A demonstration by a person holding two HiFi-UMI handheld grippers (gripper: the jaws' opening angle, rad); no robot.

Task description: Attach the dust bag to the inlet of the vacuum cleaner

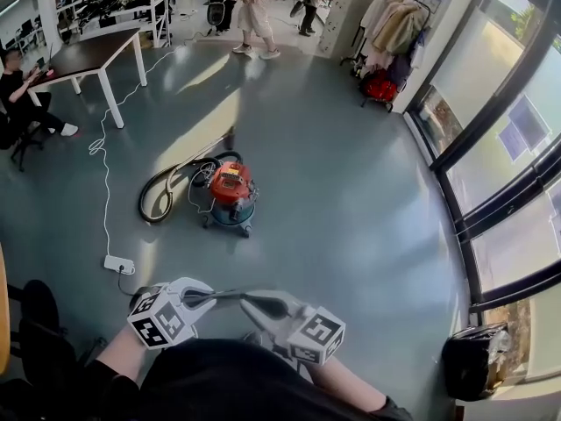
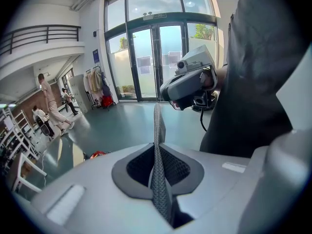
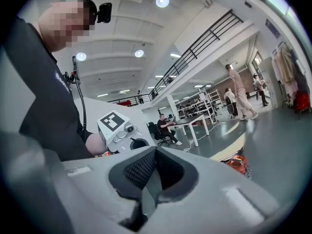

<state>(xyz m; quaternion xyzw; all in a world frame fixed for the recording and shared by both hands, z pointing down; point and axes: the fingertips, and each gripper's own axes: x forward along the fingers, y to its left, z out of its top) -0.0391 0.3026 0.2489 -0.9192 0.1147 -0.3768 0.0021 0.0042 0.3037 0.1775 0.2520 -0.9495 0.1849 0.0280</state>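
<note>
The vacuum cleaner (image 1: 231, 191), red on top with a teal tub, stands on the grey floor some way ahead; it also shows small as the vacuum cleaner (image 2: 97, 154) and the vacuum cleaner (image 3: 237, 164). Low in the head view, close to my body, my left gripper (image 1: 210, 298) and right gripper (image 1: 250, 305) face each other. A thin grey dust bag (image 1: 232, 296) stretches between them. My left gripper (image 2: 157, 152) is shut on the mesh dust bag (image 2: 156, 130), seen edge-on. My right gripper (image 3: 155, 167) is shut on the dust bag (image 3: 148, 191).
A dark hose (image 1: 162, 191) loops left of the vacuum. A white power strip (image 1: 118, 264) and its cable lie on the floor at the left. A white table (image 1: 96, 55), a seated person and walking people are farther back. Glass doors line the right, with a black bin (image 1: 469, 362) beside them.
</note>
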